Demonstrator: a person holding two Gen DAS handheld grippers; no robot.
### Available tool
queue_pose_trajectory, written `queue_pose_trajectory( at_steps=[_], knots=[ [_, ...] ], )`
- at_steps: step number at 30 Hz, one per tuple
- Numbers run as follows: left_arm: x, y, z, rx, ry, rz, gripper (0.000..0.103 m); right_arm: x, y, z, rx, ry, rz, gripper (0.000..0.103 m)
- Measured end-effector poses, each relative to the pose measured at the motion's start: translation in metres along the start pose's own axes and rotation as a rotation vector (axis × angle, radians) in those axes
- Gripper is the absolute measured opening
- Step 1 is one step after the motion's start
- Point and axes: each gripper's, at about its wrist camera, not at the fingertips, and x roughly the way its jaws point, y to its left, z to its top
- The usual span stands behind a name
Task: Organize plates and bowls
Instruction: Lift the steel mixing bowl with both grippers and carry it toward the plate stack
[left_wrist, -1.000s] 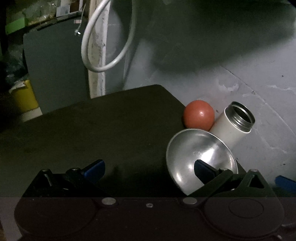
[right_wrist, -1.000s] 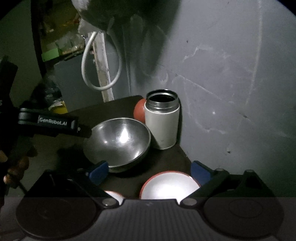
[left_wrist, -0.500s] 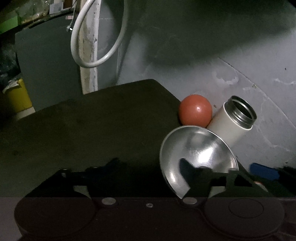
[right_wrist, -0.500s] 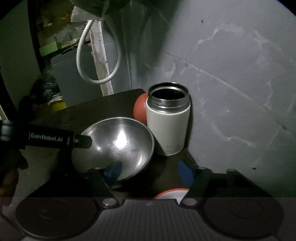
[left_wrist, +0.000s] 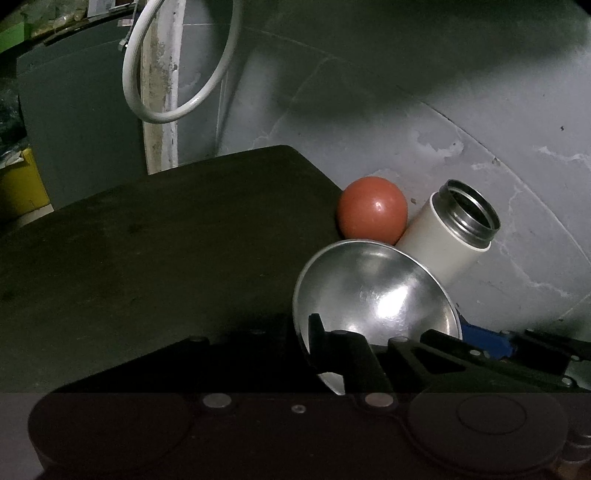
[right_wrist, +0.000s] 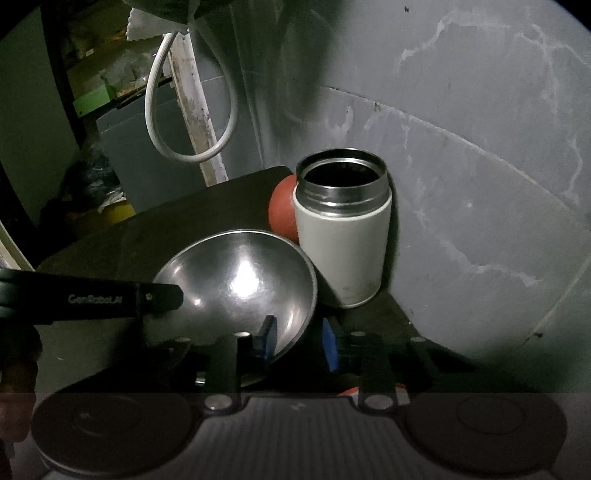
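Observation:
A shiny steel bowl (left_wrist: 373, 295) (right_wrist: 240, 280) sits tilted near the back right corner of the dark table (left_wrist: 147, 258). My left gripper (left_wrist: 301, 328) is shut on its left rim, one finger inside and one outside; the right wrist view shows it (right_wrist: 162, 299) reaching in from the left. My right gripper (right_wrist: 297, 339) straddles the bowl's near right rim. Its jaws are narrow, with a gap still showing between the blue pads. A red-rimmed dish (right_wrist: 351, 390) is almost hidden under that gripper.
A white steel-necked flask (left_wrist: 447, 240) (right_wrist: 343, 236) stands open right behind the bowl, and a red ball (left_wrist: 373, 212) (right_wrist: 282, 214) rests against it. The grey wall (right_wrist: 480, 184) is close on the right. A white hose loop (left_wrist: 166, 110) hangs beyond the table's far edge.
Both grippers have narrowed: the left one from wide open to shut on the bowl's rim, the right one moving forward over the red-rimmed dish to straddle the bowl's near rim.

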Motion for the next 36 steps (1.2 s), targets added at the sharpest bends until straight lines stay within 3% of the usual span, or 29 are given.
queue_pose_trajectory(
  at_steps=[9, 21, 36],
  knots=[
    [-0.016, -0.002, -0.003, -0.001, -0.018, 0.006, 0.010, -0.012, 0.002, -0.002, 0.018, -0.021, 0.020, 0.021],
    [-0.085, -0.023, -0.020, -0.003, -0.112, -0.003, 0.010, -0.079, 0.010, -0.006, -0.023, -0.097, 0.042, 0.021],
    [-0.148, -0.063, -0.066, 0.004, -0.137, -0.014, 0.010, -0.158, 0.001, -0.039, -0.036, -0.141, 0.060, 0.021]
  ],
)
